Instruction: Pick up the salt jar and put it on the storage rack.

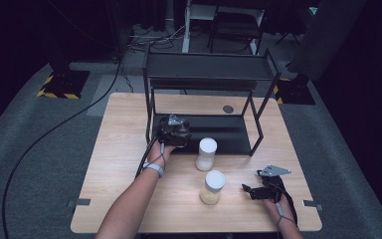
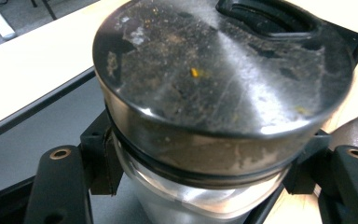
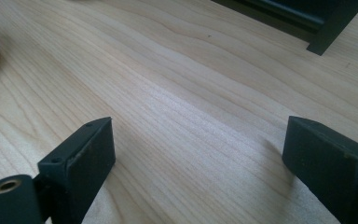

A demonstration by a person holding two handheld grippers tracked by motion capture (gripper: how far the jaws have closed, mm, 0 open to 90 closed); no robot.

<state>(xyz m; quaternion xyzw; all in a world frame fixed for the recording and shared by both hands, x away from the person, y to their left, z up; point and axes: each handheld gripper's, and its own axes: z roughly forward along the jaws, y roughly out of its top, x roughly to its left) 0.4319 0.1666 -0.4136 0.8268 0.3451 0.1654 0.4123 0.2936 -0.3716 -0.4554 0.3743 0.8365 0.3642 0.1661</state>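
Jar (image 2: pixel 214 116) with dusty black lid clamped in left gripper (image 1: pixel 175 133) at shelf (image 1: pixel 204 74) base; glass could slip sideways. Right gripper (image 3: pixel 198 154) wide, empty.

Left gripper (image 1: pixel 173 130) is reaching forward, jaws clamping; right gripper (image 1: pixel 252 190) is resting low, jaws gaping.

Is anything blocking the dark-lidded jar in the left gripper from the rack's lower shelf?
Nothing visible does. The left gripper holds the jar at the lower shelf's open front edge; both white-lidded jars stand beside it on the table.
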